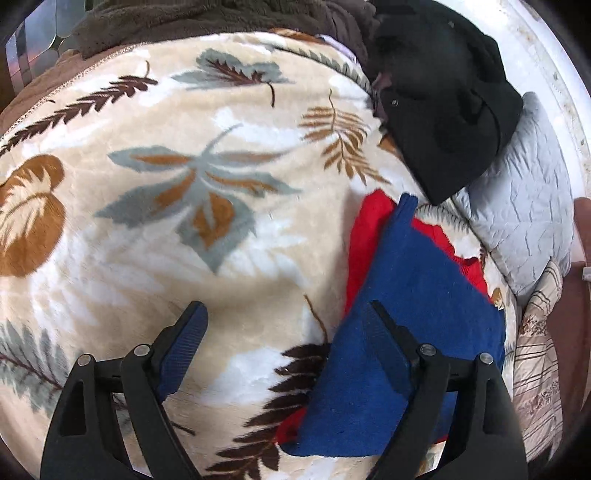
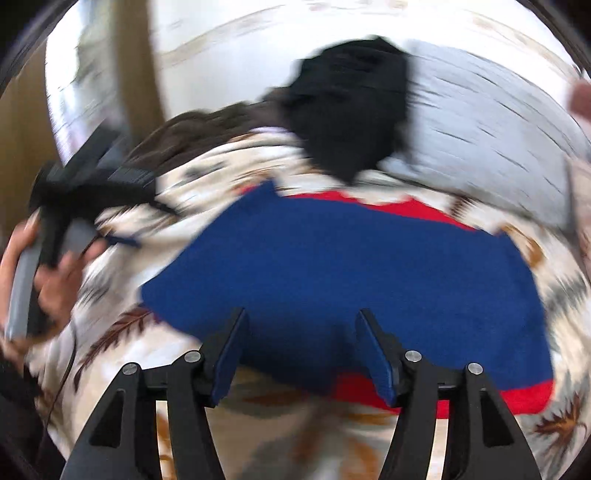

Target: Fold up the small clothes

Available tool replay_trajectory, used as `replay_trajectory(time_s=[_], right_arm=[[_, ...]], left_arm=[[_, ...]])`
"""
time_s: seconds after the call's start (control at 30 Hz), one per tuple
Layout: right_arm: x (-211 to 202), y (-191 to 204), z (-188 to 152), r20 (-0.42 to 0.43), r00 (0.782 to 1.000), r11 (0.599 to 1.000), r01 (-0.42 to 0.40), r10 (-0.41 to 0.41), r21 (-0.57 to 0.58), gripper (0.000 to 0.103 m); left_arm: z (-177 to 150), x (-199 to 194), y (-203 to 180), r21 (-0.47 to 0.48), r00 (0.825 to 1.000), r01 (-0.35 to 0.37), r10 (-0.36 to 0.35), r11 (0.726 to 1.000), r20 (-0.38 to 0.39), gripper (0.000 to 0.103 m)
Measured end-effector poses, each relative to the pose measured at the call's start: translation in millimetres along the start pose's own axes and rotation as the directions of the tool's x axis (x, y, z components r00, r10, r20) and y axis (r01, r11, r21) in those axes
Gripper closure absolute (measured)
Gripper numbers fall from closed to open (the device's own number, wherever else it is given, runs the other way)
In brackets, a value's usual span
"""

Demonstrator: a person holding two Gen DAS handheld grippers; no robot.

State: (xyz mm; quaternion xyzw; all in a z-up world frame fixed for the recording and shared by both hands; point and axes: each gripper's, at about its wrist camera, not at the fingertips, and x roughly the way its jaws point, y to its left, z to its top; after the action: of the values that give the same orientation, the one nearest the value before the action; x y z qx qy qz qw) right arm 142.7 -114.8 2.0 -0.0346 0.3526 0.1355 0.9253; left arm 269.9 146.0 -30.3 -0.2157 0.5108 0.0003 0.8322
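A blue knit garment [image 1: 410,332] lies flat on top of a red garment [image 1: 369,229] on a leaf-patterned blanket [image 1: 184,184]. My left gripper [image 1: 284,306] is open and wide, hovering over the blanket at the blue garment's left edge, with its right finger [image 1: 388,343] above the blue cloth. In the blurred right wrist view the blue garment [image 2: 332,258] spreads across the middle with the red garment [image 2: 498,398] showing beneath. My right gripper [image 2: 302,314] stands open over its near edge, pressing on nothing. The left gripper [image 2: 92,181] shows at the left, held by a hand [image 2: 55,273].
A black garment [image 1: 443,103] is heaped at the back beside a grey quilted pillow [image 1: 524,206]. A dark brown fleece [image 1: 184,18] lies along the far edge of the bed. A striped cloth [image 1: 535,362] sits at the right edge.
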Motion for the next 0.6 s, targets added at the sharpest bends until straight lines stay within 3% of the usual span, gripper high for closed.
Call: replay_trajectory(time_s=[0.17, 0.37, 0.43, 0.57, 0.6], right_arm=[[26.1, 71.1, -2.5, -0.07, 0.998, 0.976, -0.025, 0.01, -0.218, 0.037], [64.4, 125.2, -10.9, -0.119, 0.987, 0.913, 0.049, -0.106, -0.406, 0.033], [70.6, 134.1, -12.4, -0.086, 0.982, 0.891, 0.113, -0.167, -0.44, 0.033], [79.7, 136.3, -7.3, -0.059, 0.978, 0.887, 0.155, -0.2, -0.435, 0.036], [80.1, 135.6, -7.3, -0.05, 0.978, 0.888, 0.161, -0.201, -0.432, 0.041]], left_arm=[[4.5, -6.2, 8.5, 0.006, 1.0, 0.008, -0.008, 1.0, 0.006, 0.016], [10.3, -3.4, 16.8, -0.013, 0.999, 0.043, -0.044, 0.999, -0.014, 0.016], [12.4, -1.1, 18.8, -0.019, 0.998, 0.058, -0.058, 0.998, -0.032, 0.016], [23.3, 3.4, 13.9, 0.0, 0.992, 0.099, -0.099, 0.995, -0.083, 0.016], [26.5, 4.4, 10.7, 0.013, 0.989, 0.114, -0.113, 0.993, -0.097, 0.016]])
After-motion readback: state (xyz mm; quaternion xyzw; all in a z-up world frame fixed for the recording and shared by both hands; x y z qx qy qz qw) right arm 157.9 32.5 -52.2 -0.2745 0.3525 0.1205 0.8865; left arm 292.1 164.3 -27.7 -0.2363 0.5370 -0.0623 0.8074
